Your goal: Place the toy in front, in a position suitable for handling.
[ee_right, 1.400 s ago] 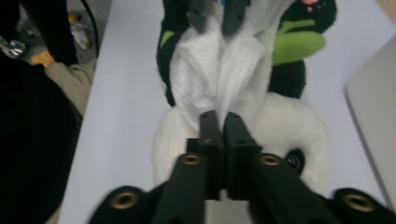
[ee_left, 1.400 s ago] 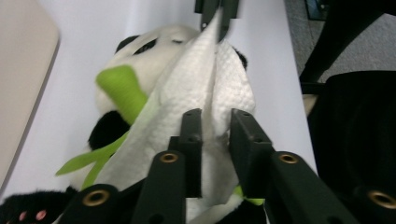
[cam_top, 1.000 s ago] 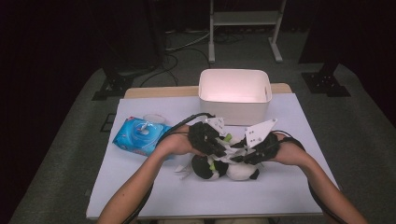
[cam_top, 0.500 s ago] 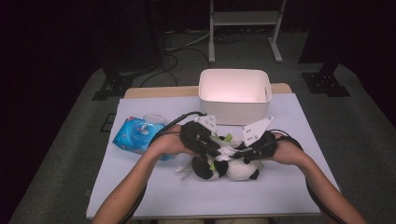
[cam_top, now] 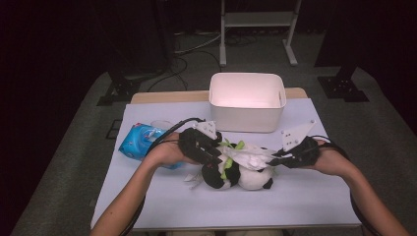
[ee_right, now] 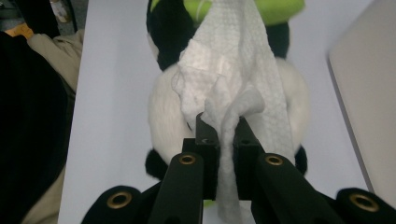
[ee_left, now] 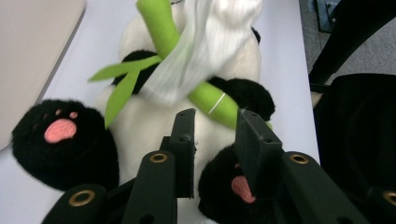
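Right gripper [ee_right: 219, 128] clamped on the white wipe [ee_right: 233, 79], draped crumpled over the panda plush [cam_top: 238, 169] lying in front of the white bin [cam_top: 247, 101]. Left gripper [ee_left: 215, 135] jaws just opened, gripping nothing, at the plush's paws. Right hand has pulled away since earlier, stretching the wipe.

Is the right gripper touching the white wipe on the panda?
Touching. In the right gripper view, the right gripper has its fingers pinched shut on a bunched end of the white wipe, which drapes over the toy panda.

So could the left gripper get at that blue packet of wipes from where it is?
Probably yes. The left gripper has nothing between its jaws, and the blue plastic wipes packet lies just beside that hand on the table, with nothing between them.
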